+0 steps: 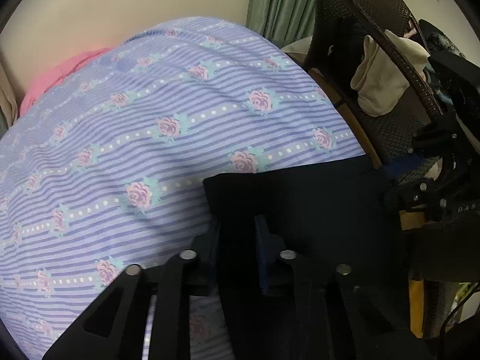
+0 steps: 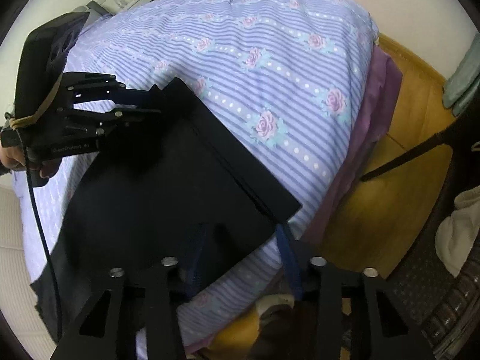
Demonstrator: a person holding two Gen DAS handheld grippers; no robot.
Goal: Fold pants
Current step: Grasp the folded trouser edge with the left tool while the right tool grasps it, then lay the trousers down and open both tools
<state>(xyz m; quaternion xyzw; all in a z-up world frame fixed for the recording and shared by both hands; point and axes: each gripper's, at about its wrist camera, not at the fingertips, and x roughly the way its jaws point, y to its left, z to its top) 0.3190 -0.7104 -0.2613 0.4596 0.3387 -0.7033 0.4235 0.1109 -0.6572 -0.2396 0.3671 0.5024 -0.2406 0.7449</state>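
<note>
The left claw (image 1: 237, 231) gripped one edge of the single pair of dark pants (image 2: 168, 186) while the right claw (image 2: 244, 235) straddled their corner near the side edge of the one bed (image 2: 270, 60), its grip impossible to tell, so the two claws would best lift together, keeping that edge taut.

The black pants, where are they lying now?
In the right wrist view the black pants lie folded on the striped floral bedcover, lower left, near the bed's edge by the wooden floor.
</note>
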